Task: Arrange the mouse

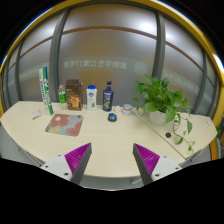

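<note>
the gripper (pixel 111 160) is held level, its two fingers (pixel 77 158) reaching forward from the near side. the fingers stand wide apart with nothing between them. magenta pads (pixel 147 158) face inward on each.

The gripper (pixel 111 160) has two fingers (pixel 72 163), each with a white or light grey outer body. Each inner face carries a magenta pad (pixel 147 157) with what appear to be fine diagonal ribs. Both pads taper toward the tips.
</note>
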The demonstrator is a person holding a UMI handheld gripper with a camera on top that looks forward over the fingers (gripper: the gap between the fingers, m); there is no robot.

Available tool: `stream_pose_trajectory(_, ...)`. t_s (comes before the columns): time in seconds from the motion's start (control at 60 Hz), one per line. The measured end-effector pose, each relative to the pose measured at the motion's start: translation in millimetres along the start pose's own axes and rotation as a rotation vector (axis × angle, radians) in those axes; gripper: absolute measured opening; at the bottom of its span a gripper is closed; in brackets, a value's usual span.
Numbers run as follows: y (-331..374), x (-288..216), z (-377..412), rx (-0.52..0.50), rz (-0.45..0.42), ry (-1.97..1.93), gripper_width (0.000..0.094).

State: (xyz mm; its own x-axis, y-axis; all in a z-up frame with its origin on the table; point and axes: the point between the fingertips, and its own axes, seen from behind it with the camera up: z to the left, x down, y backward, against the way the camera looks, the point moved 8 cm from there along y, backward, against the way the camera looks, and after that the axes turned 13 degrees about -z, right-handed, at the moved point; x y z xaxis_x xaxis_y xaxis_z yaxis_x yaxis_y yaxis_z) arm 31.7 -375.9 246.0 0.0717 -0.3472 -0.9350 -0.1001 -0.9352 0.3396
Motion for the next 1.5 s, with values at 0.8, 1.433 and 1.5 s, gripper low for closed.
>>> stream_pose_trajectory(0.8, -399, 23, -6, -0.020, 0.148, -0.025, 0.0852)
stream_pose_trajectory(1.433, -460, 41, -7, -0.007, 0.173, -0.025, 0.0364)
stream_pose_trajectory(1.5, -445, 17, -9, 0.024, 0.128, -0.037, 0.0363)
